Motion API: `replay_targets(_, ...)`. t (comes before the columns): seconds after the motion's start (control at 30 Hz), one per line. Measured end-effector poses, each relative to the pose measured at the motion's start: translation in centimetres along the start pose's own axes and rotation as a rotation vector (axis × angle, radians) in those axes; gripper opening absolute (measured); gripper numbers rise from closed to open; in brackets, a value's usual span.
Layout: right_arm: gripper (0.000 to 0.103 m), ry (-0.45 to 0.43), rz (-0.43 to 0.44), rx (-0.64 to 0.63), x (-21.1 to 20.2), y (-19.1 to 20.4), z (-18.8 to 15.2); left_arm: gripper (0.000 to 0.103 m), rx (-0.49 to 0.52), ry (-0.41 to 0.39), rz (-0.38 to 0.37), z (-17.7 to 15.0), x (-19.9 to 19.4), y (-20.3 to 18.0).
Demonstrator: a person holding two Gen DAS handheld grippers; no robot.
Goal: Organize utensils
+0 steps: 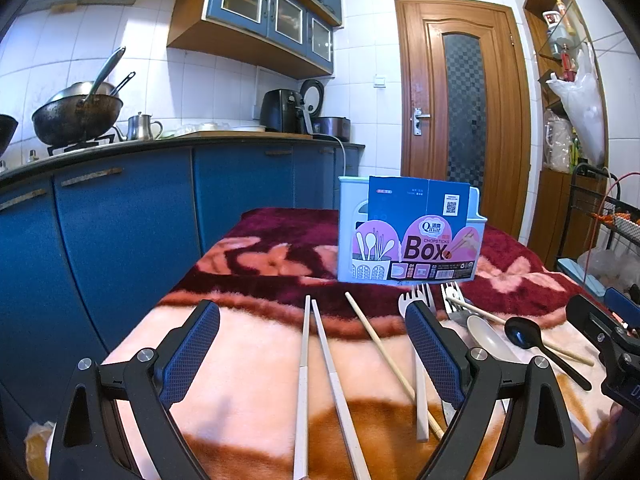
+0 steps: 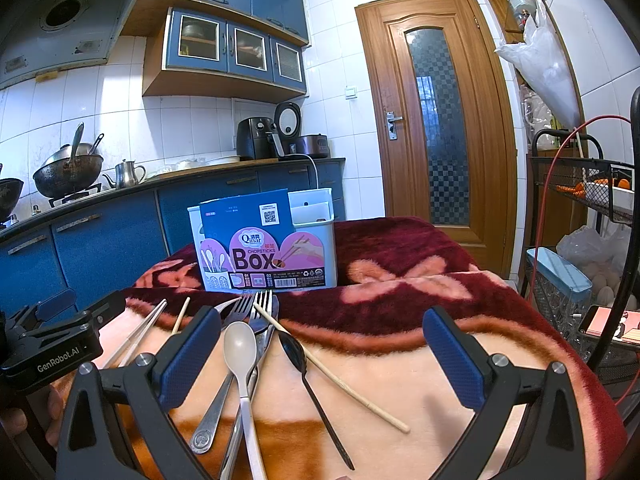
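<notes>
A pale plastic utensil holder [image 1: 412, 232] [image 2: 266, 240] with a "Chopsticks Box" label stands on the blanket behind the utensils. Two white chopsticks [image 1: 316, 376] and a wooden chopstick [image 1: 384, 356] lie between the fingers of my open left gripper [image 1: 312, 356]. A white fork [image 1: 418, 360] lies by its right finger. My right gripper [image 2: 320, 364] is open above a beige spoon [image 2: 242, 364], a black spoon [image 2: 304, 372], a wooden chopstick [image 2: 332, 372] and metal forks [image 2: 256, 312]. In the left wrist view the beige spoon [image 1: 490, 338] and black spoon [image 1: 536, 344] lie at the right.
A red and peach floral blanket [image 1: 248, 360] [image 2: 400, 272] covers the table. Blue kitchen cabinets [image 1: 120, 232] run along the left with a wok [image 1: 76, 116]. A wire rack [image 2: 576, 280] stands at the right. The left gripper's body [image 2: 48, 348] shows at left.
</notes>
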State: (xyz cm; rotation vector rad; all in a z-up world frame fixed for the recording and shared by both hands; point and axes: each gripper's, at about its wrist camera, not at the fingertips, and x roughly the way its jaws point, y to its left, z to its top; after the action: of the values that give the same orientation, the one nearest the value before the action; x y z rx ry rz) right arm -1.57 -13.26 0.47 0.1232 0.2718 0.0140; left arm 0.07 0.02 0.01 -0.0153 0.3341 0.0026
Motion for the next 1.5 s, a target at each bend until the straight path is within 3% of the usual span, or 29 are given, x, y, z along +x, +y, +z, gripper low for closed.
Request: replay_targets(1.5, 0.103, 0.001, -0.001, -0.001, 0.01, 0.03, -0.04, 0.094, 0.002, -0.003, 0.000, 0.01, 0.06, 0.11)
